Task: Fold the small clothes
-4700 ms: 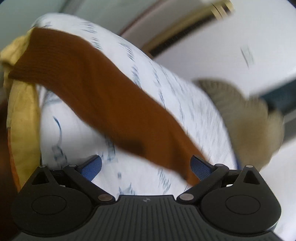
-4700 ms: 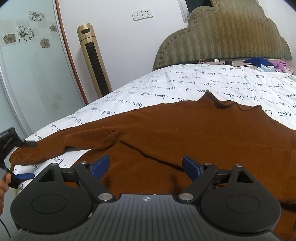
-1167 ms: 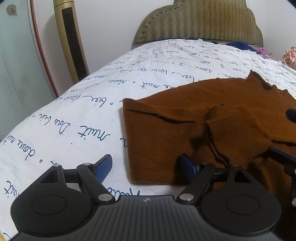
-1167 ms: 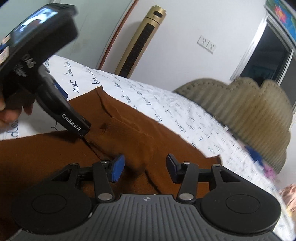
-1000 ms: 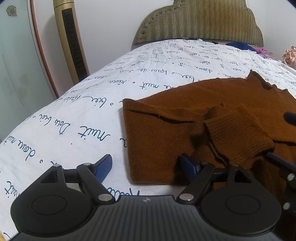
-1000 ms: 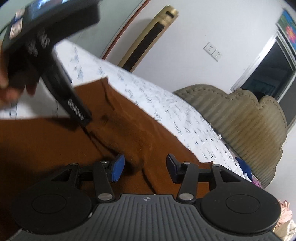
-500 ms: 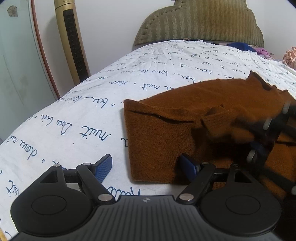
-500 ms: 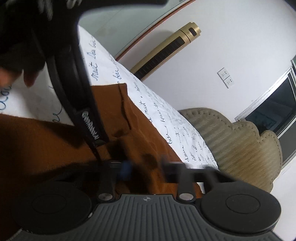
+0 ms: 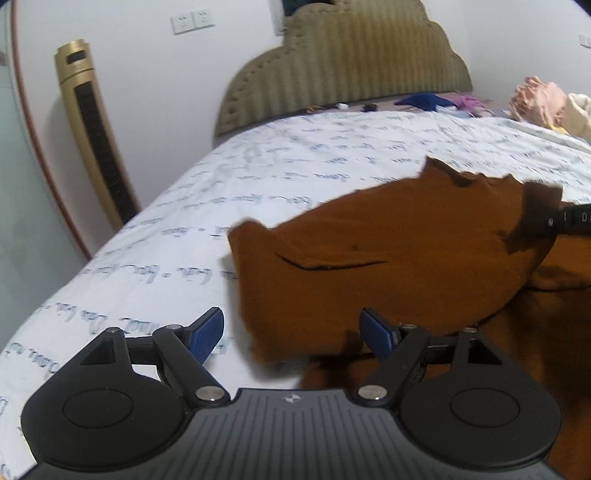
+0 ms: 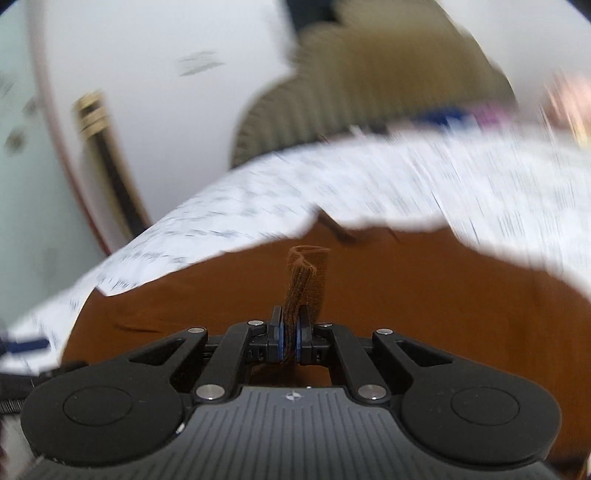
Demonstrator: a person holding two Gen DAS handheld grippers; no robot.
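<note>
A wide bed (image 9: pixel 332 155) fills both views, covered by a white sheet (image 9: pixel 155 258) printed with lines of dark script. At its far end stands a padded olive headboard (image 9: pixel 354 66) against a white wall (image 9: pixel 147 74). To the left of the bed a tall gold tower fan (image 9: pixel 92 129) stands by the wall, with a pair of wall sockets (image 9: pixel 192 22) above and to its right. At the far right of the bed lies a loose pile of clothes (image 9: pixel 539 99), pink and cream, with a dark blue item (image 9: pixel 421 99) just left of it.

The brown sweater (image 9: pixel 369 266) lies on the near right part of the bed. In the left wrist view part of it is raised off the sheet as a broad flap, its left edge hanging just beyond the left gripper's fingers.

The right gripper (image 10: pixel 290 334) has its blue pads pressed together on a narrow ribbed strip of the sweater, which sticks up from between them. In the left wrist view it (image 9: pixel 543 218) enters from the right edge, gripping the lifted flap at its far right corner. The right wrist view is blurred.

The left gripper (image 9: pixel 293 330) stands wide apart, near the sweater's near left edge. Its pads press on nothing; the brown cloth lies beyond and between them.
</note>
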